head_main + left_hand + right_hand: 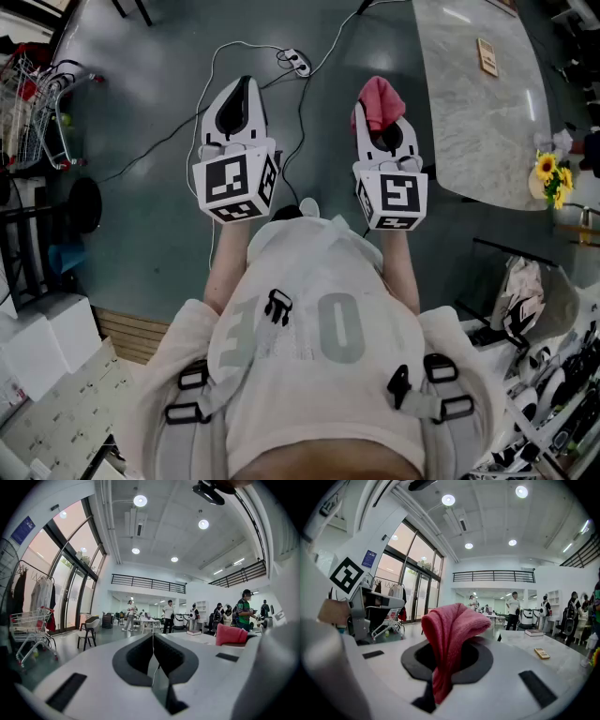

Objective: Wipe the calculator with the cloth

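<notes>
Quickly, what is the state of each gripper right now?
Left gripper: closed, nothing between its jaws.
Right gripper: closed, holding the red cloth.

One left hand-held gripper (240, 89), one right hand-held gripper (384, 127), one pink cloth (379, 98), one table (469, 122), one trolley (33, 103), one flower bunch (551, 173).

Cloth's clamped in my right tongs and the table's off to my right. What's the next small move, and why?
Probably step toward the table and carry the right tongs over it. They already clamp the cloth, but they hang above the floor, and the small flat item, likely the calculator, lies at the table's far end.
</notes>
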